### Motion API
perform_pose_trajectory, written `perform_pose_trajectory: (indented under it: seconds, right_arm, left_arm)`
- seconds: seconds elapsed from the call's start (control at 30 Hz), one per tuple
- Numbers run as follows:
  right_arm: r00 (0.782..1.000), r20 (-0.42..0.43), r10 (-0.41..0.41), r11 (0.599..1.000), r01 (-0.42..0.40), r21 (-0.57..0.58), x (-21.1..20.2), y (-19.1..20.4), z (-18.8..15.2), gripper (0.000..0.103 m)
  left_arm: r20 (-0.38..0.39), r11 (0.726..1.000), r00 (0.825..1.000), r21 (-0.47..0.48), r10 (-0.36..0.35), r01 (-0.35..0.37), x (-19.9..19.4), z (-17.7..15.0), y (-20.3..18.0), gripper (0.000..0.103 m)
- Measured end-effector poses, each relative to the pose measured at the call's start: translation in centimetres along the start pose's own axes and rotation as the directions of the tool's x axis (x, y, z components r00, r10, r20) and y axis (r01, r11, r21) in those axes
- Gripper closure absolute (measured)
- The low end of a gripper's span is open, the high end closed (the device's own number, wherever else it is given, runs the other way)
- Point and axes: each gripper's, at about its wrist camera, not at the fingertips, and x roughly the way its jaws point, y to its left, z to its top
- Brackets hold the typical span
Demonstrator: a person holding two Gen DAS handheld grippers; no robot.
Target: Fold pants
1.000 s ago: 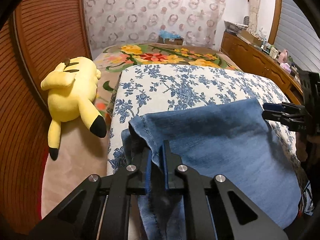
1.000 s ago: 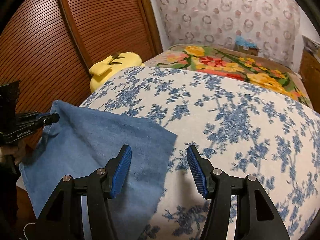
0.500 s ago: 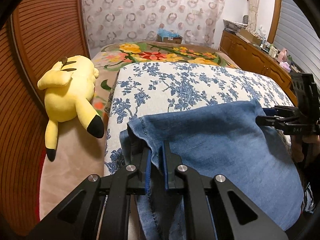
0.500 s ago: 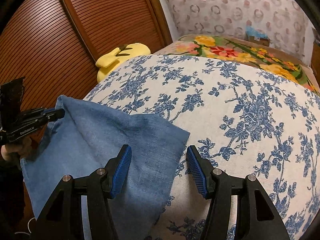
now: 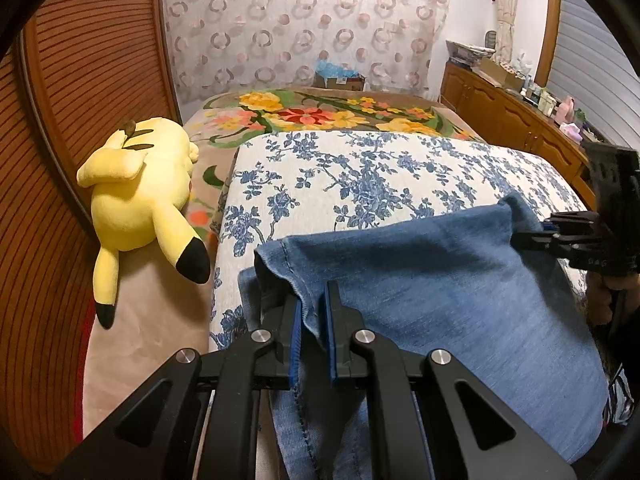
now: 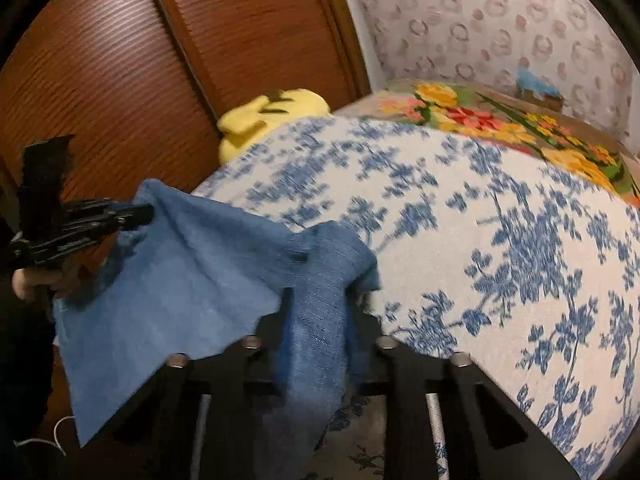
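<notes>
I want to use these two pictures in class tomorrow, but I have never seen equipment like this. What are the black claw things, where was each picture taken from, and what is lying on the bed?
There is no robot here. A person holds a hand-held two-finger gripper in each hand, and each gripper carries a wide-angle camera looking forward along its fingers. That is why the edges look curved.

One picture comes from the left gripper. Its blue-padded fingers are shut on a seamed edge of the blue jeans. The other gripper appears at the right edge of that view.

The other picture comes from the right gripper. It is blurred, but denim is bunched between its fingers, so it is gripping the jeans too.

The jeans lie on a blue-flowered white cover over the bed. Behind it is a bright floral blanket, and a yellow plush toy lies beside a wooden slatted door.
</notes>
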Motion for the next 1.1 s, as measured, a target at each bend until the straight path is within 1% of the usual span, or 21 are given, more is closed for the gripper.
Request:
perform_pose_trajectory:
  seconds: [0.07, 0.17, 0.27, 0.33, 0.43, 0.5, 0.63, 0.67, 0.7, 0.73, 0.8, 0.83, 0.87, 0.9, 0.97, 1.0, 1.1]
  right_arm:
    - [1.000, 0.027, -0.006, 1.000, 0.007, -0.021, -0.6, 0.1, 0.3, 0.089]
    - [0.998, 0.065, -0.013, 0.999, 0.015, -0.035, -1.6, 0.2, 0.6, 0.090]
    - [0.995, 0.098, -0.028, 0.999, 0.032, -0.039, -2.8, -0.2, 1.2, 0.090]
    - [0.992, 0.114, -0.044, 0.998, 0.049, -0.043, -3.8, -0.8, 1.6, 0.090]
    - [0.984, 0.144, -0.107, 0.993, 0.113, -0.035, -6.2, -2.4, 2.1, 0.090]
    - [0.975, 0.155, -0.158, 0.987, 0.162, -0.019, -8.0, -4.1, 2.3, 0.090]
    - [0.948, 0.150, -0.280, 0.960, 0.279, 0.026, -11.0, -8.7, 2.7, 0.090]
    - [0.942, 0.142, -0.305, 0.952, 0.304, 0.031, -11.3, -9.6, 2.7, 0.090]
    - [0.936, 0.127, -0.327, 0.945, 0.324, 0.049, -11.3, -10.8, 2.8, 0.090]
    - [0.935, 0.113, -0.336, 0.942, 0.330, 0.066, -11.2, -11.9, 2.7, 0.090]
    - [0.938, 0.067, -0.340, 0.938, 0.334, 0.087, -10.2, -13.6, 2.3, 0.089]
    - [0.935, 0.053, -0.350, 0.934, 0.344, 0.095, -9.8, -14.0, 2.0, 0.087]
    - [0.932, 0.042, -0.359, 0.929, 0.353, 0.107, -9.4, -14.3, 1.5, 0.082]
    - [0.929, 0.036, -0.369, 0.925, 0.363, 0.114, -9.2, -14.2, 1.4, 0.079]
    - [0.915, 0.025, -0.402, 0.909, 0.396, 0.129, -9.2, -13.9, 0.7, 0.064]
    - [0.913, 0.019, -0.407, 0.906, 0.401, 0.137, -9.3, -13.7, 0.2, 0.063]
    - [0.920, 0.002, -0.393, 0.906, 0.386, 0.173, -10.1, -12.8, -1.8, 0.055]
  left_arm:
    - [0.006, 1.000, 1.000, 0.000, 0.000, 0.000, -0.1, 0.3, 0.0, 0.092]
    - [0.018, 1.000, 1.000, -0.001, 0.000, 0.000, -0.1, 0.9, -0.2, 0.092]
    - [0.027, 1.000, 1.000, 0.007, -0.012, 0.012, 0.0, 1.6, -0.8, 0.092]
    - [0.038, 0.999, 0.999, 0.021, -0.034, 0.033, 0.0, 2.3, -1.8, 0.092]
    - [0.051, 0.997, 0.996, 0.045, -0.069, 0.067, 0.1, 3.2, -3.5, 0.092]
    - [0.055, 0.995, 0.995, 0.060, -0.082, 0.078, 0.2, 3.9, -4.5, 0.092]
    - [0.060, 0.989, 0.991, 0.092, -0.121, 0.115, 0.9, 5.5, -7.5, 0.090]
    - [0.059, 0.988, 0.990, 0.094, -0.125, 0.119, 1.0, 5.7, -7.8, 0.088]
    - [0.060, 0.986, 0.989, 0.099, -0.138, 0.131, 1.3, 6.2, -8.6, 0.081]
    - [0.060, 0.984, 0.987, 0.102, -0.152, 0.145, 1.5, 6.5, -9.3, 0.077]
    - [0.060, 0.980, 0.983, 0.114, -0.173, 0.166, 1.6, 6.9, -10.6, 0.055]
    - [0.065, 0.977, 0.982, 0.125, -0.180, 0.171, 1.6, 7.0, -11.5, 0.052]
    - [0.068, 0.976, 0.981, 0.134, -0.184, 0.173, 1.7, 7.0, -12.1, 0.051]
    - [0.066, 0.973, 0.979, 0.140, -0.194, 0.183, 1.8, 7.0, -12.9, 0.051]
    - [0.054, 0.970, 0.976, 0.138, -0.210, 0.201, 2.0, 6.8, -13.9, 0.051]
    - [0.044, 0.967, 0.974, 0.142, -0.220, 0.212, 2.1, 6.5, -14.5, 0.051]
    - [0.025, 0.961, 0.971, 0.152, -0.237, 0.230, 2.0, 5.7, -15.7, 0.051]
